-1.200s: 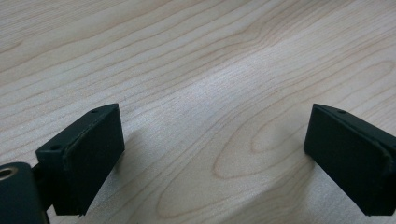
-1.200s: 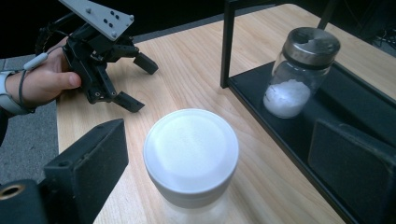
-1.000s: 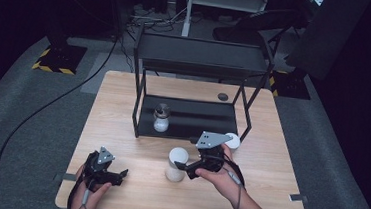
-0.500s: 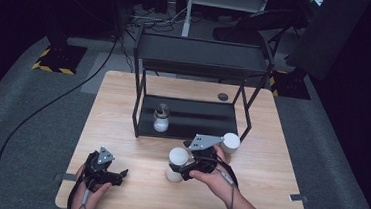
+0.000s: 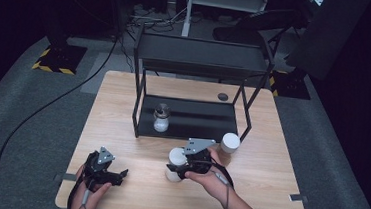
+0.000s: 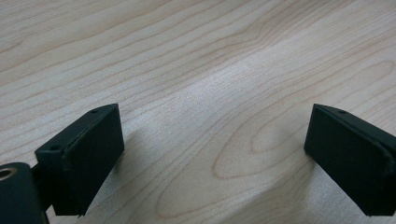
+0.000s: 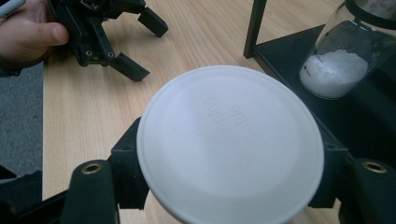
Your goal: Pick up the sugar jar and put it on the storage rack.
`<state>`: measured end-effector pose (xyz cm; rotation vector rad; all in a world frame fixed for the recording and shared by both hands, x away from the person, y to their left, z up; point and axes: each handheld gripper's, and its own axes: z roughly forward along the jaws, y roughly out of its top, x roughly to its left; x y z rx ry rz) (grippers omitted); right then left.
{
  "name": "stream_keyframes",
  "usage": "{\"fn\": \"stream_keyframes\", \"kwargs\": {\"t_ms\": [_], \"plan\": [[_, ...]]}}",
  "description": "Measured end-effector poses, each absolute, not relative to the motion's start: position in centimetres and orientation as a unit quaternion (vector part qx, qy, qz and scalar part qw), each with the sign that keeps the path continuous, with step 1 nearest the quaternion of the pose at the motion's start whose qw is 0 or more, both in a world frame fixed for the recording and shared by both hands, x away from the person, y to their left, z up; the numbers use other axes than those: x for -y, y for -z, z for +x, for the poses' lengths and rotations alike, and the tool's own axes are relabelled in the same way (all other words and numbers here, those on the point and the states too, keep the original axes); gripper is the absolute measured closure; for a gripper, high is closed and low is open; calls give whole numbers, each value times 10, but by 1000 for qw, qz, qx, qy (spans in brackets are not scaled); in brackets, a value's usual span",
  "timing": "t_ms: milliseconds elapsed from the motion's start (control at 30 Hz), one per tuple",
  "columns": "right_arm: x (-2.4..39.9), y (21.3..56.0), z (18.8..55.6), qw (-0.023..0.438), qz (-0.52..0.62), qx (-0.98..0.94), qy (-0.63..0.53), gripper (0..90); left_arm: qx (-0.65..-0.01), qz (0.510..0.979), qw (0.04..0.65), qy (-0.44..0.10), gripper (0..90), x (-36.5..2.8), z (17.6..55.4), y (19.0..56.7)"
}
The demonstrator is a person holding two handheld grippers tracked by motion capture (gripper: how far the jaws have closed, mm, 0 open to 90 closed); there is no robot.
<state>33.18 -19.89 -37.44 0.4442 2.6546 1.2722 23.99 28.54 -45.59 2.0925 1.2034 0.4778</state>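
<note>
change since a second ago: right gripper (image 5: 182, 167) has travelled leftward and toward the person, carrying the white-lidded container (image 5: 175, 163) with it; the second white-lidded container (image 5: 229, 147) is left standing behind it and to its right, now uncovered by the gripper's grey plate. left gripper (image 5: 109, 173) unchanged in place.

item 1, white-lidded container: round, flat white lid with faint embossed lettering (image 7: 229, 140), pale body below. sits between the right gripper's jaws, which are closed against its sides just under the lid rim; whether it is lifted or resting on the table cannot be told. judged light, rigid plastic, smooth and likely slippery; best held on the body below the lid, where the overhanging rim stops it sliding down.

item 2, right gripper: jaws spread to about the container's width, clamped on it.

item 3, left gripper: jaws wide apart, nothing between them, bare wood beneath (image 6: 210, 93); held low over the wooden table (image 5: 123, 104), well to the left of the right gripper.

item 4, glass jar of white powder (image 7: 343, 58): ahead of the right gripper, on the lower shelf of the black metal rack (image 5: 202, 60). glass, fragile.
</note>
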Motion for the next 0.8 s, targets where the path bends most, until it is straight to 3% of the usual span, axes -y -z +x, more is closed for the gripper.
{"fn": "stream_keyframes", "kwargs": {"t_ms": [800], "plan": [[202, 336, 345, 88, 145, -888, -428, 334, -461, 802, 333, -183, 39, -285, 240, 456]]}}
